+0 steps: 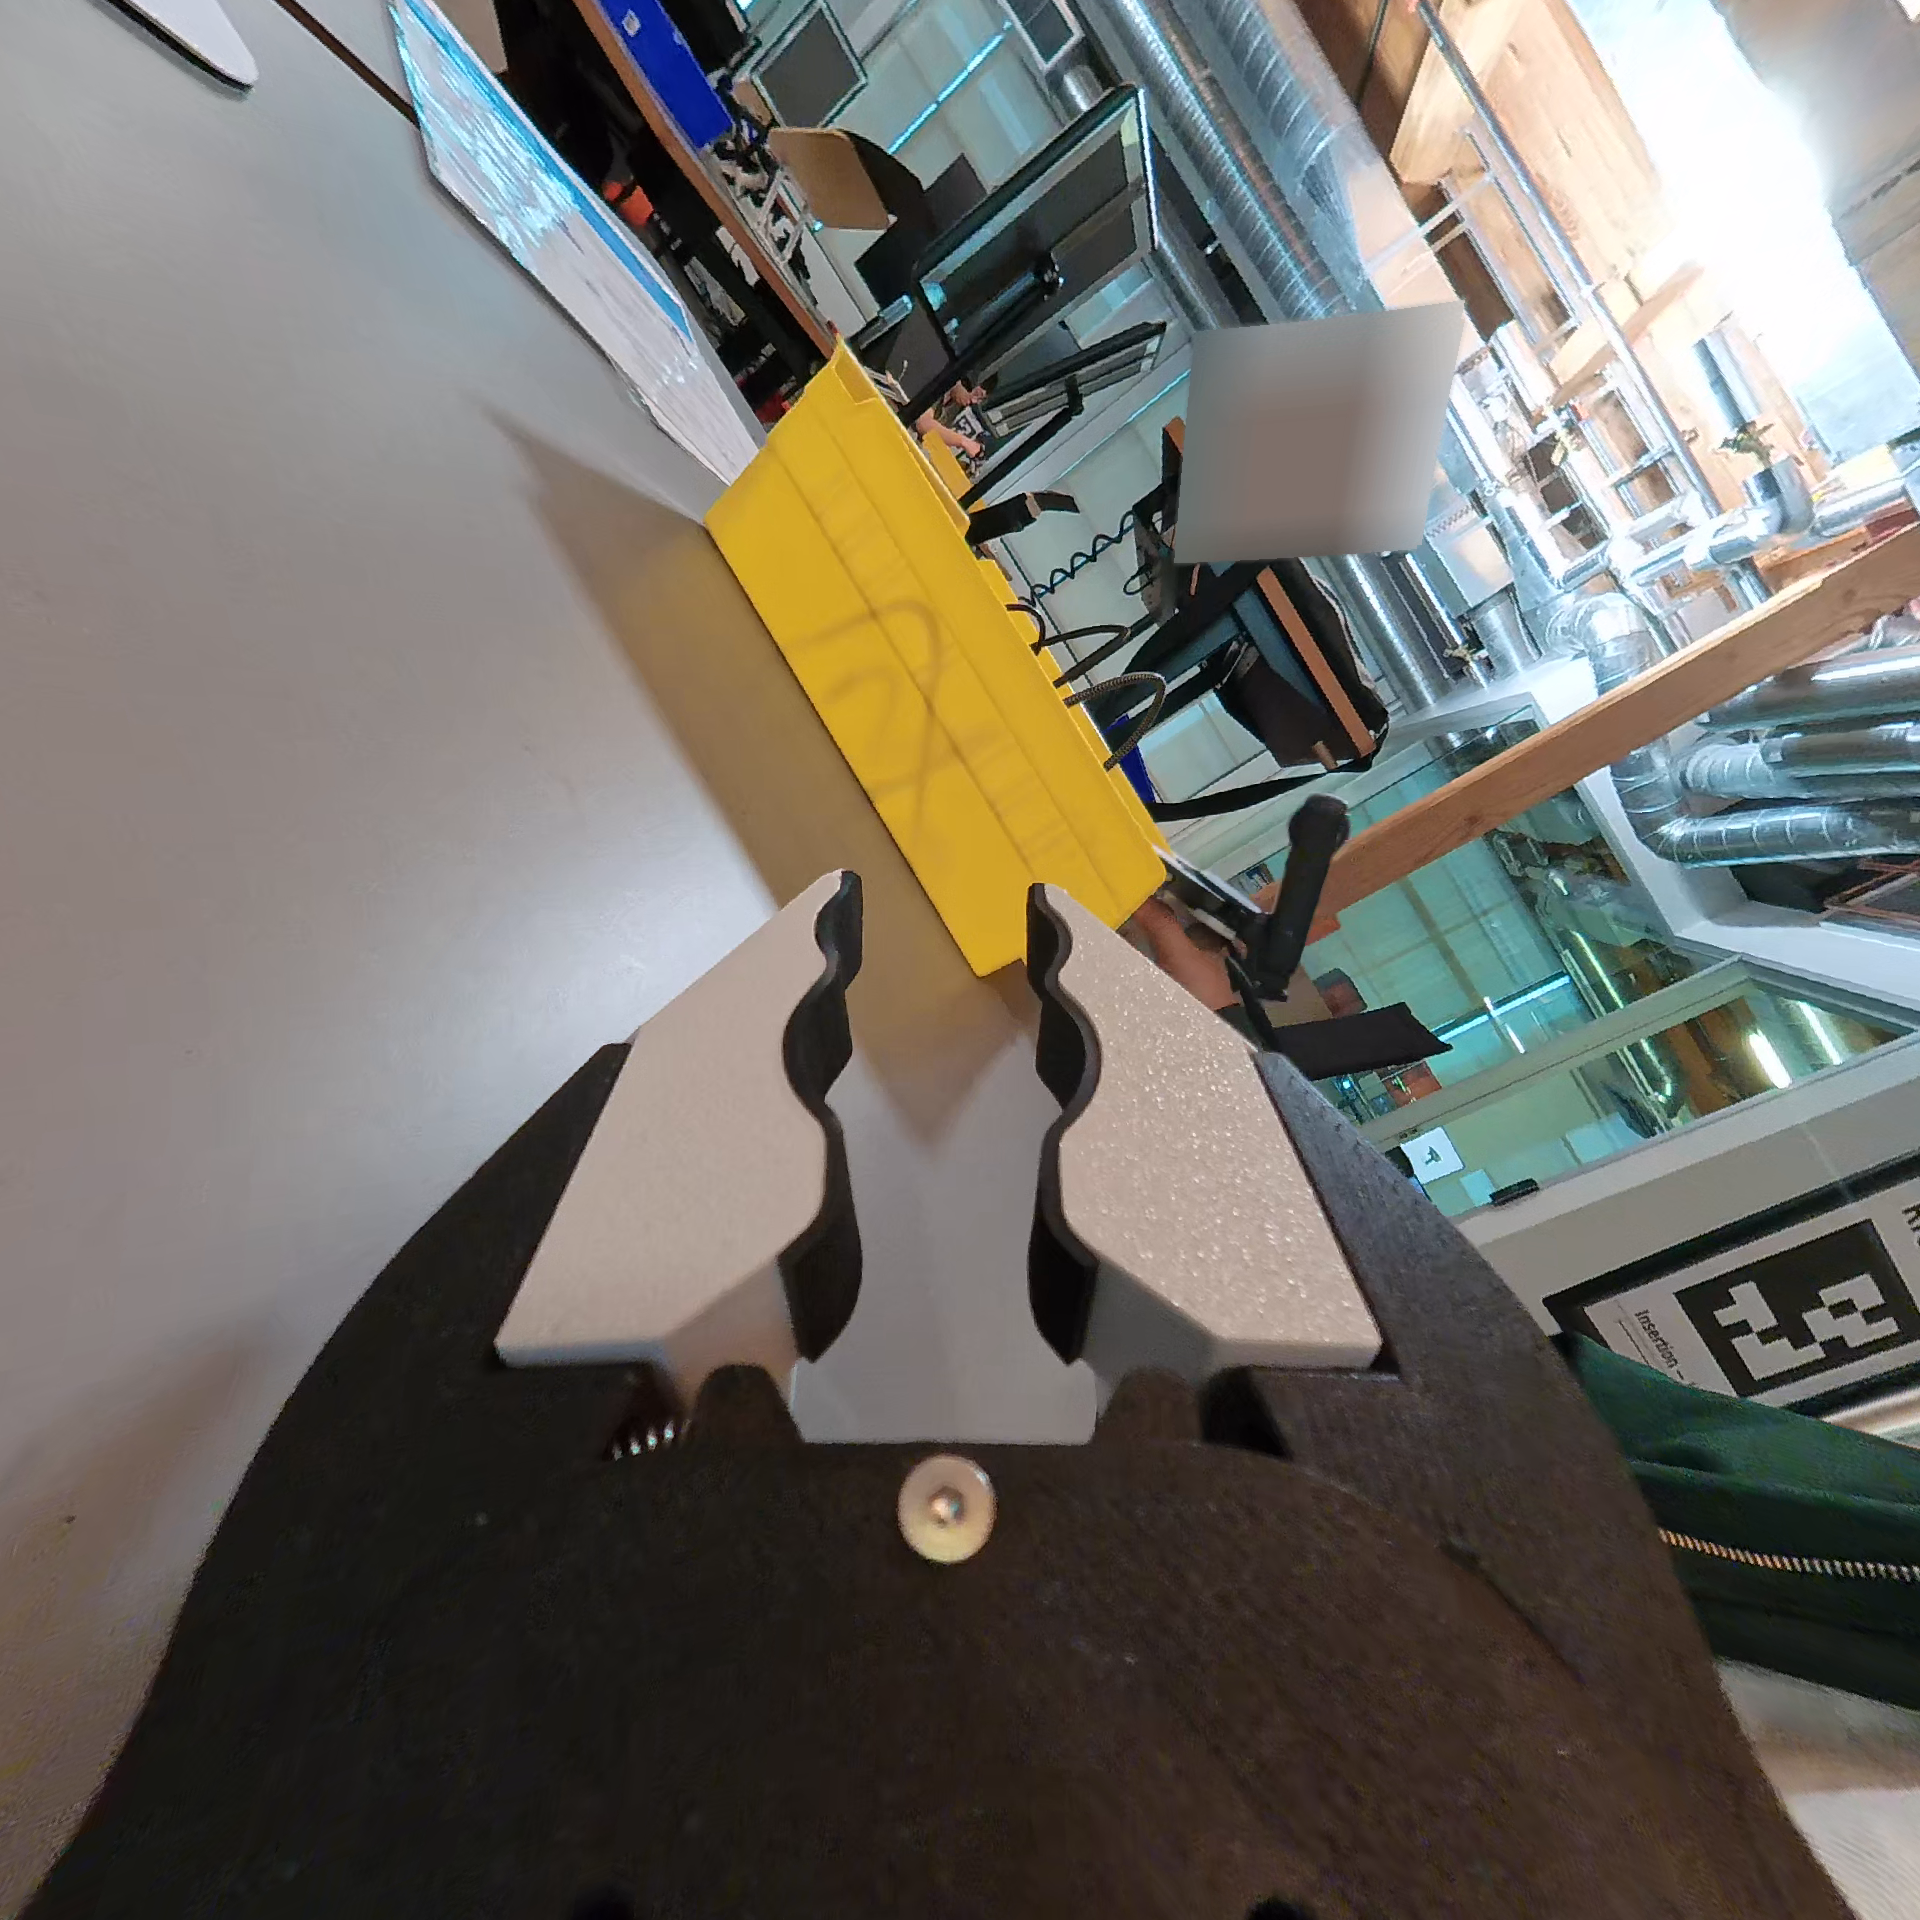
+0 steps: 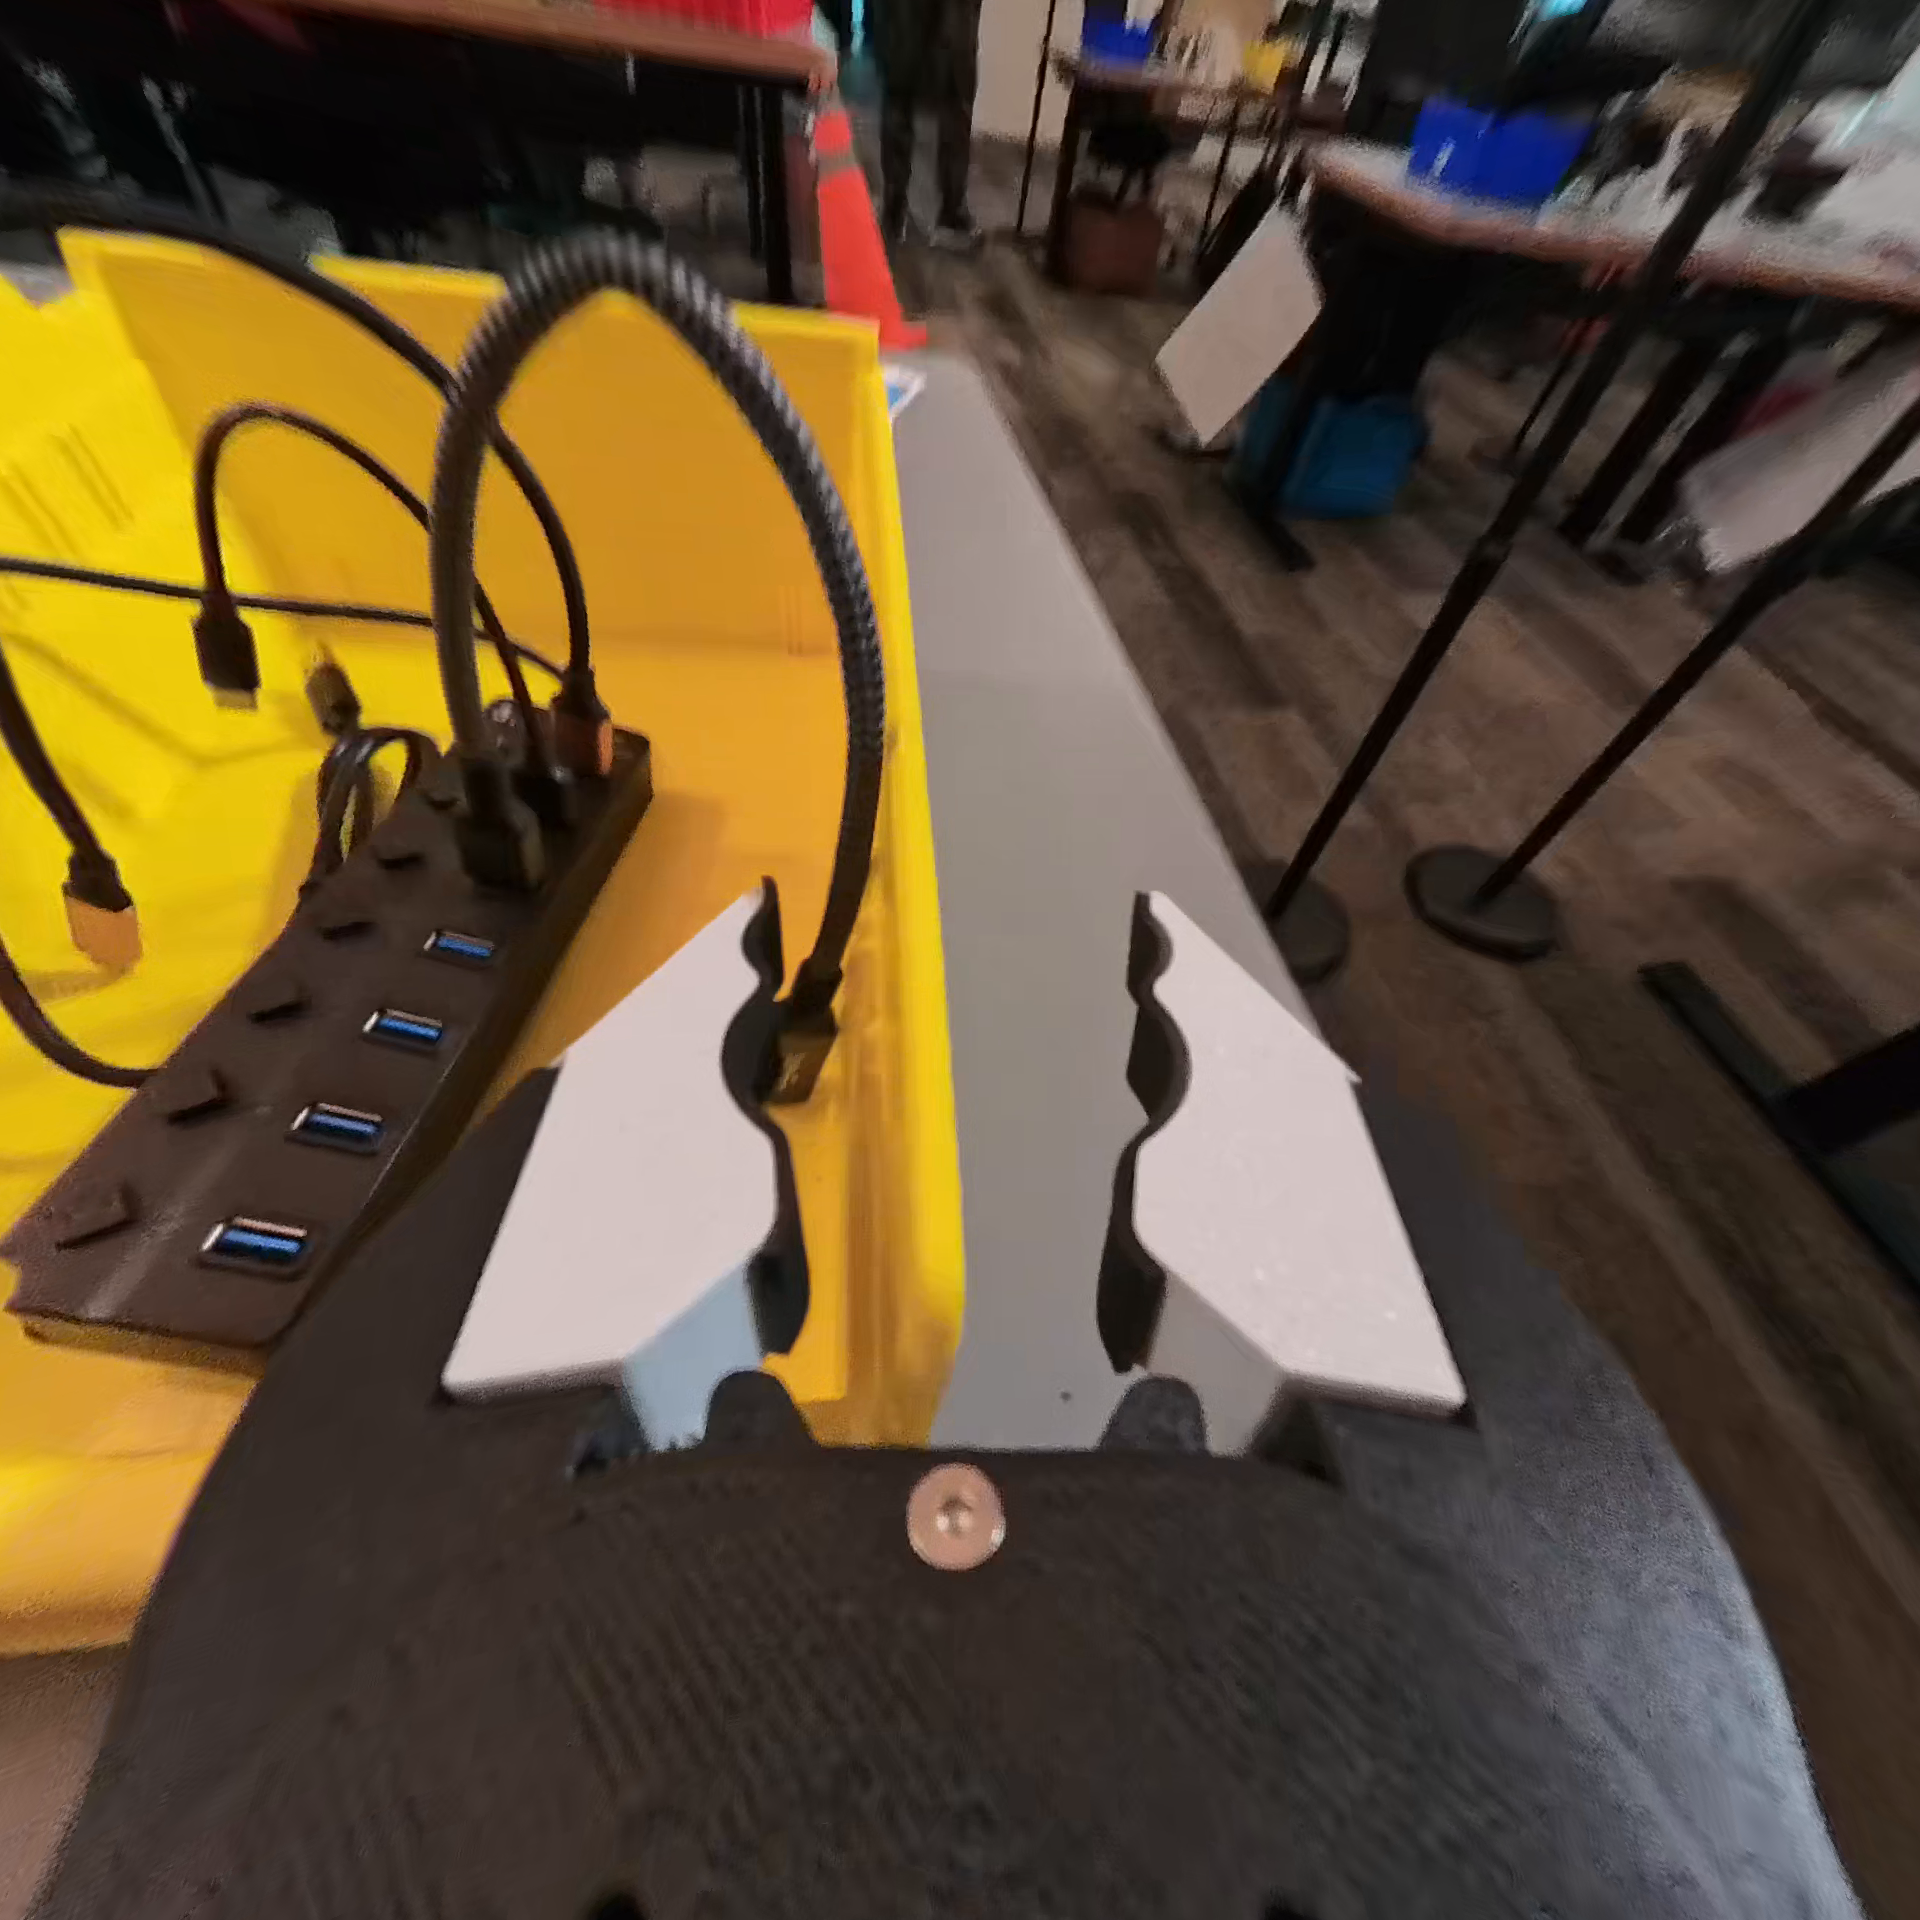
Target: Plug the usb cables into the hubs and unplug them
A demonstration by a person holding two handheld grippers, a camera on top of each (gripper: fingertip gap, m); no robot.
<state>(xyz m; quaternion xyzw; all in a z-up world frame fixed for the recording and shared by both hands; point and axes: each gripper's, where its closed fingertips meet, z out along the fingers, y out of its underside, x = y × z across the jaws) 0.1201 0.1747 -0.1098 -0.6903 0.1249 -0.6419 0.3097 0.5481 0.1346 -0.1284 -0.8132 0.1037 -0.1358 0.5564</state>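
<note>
A yellow bin (image 2: 665,540) on the grey table (image 2: 1029,727) holds a black USB hub (image 2: 312,1049) with several free blue ports (image 2: 403,1029). Several black cables are plugged in at the hub's far end. A thick braided cable (image 2: 831,540) arcs up from there, and its loose plug (image 2: 802,1044) hangs at the bin's right wall, right by my right gripper's left fingertip. My right gripper (image 2: 956,914) is open and empty. Two more loose plugs (image 2: 223,655) hang farther left. My left gripper (image 1: 945,914) is open and empty, low over the table, pointing at the bin's outer wall (image 1: 935,675).
Black stanchion posts with round bases (image 2: 1481,899) stand on the floor right of the table edge. An orange cone (image 2: 847,218) stands behind the bin. The left wrist view shows a printed sheet (image 1: 561,249) on the table, a marker tag (image 1: 1797,1320) and green fabric (image 1: 1787,1538).
</note>
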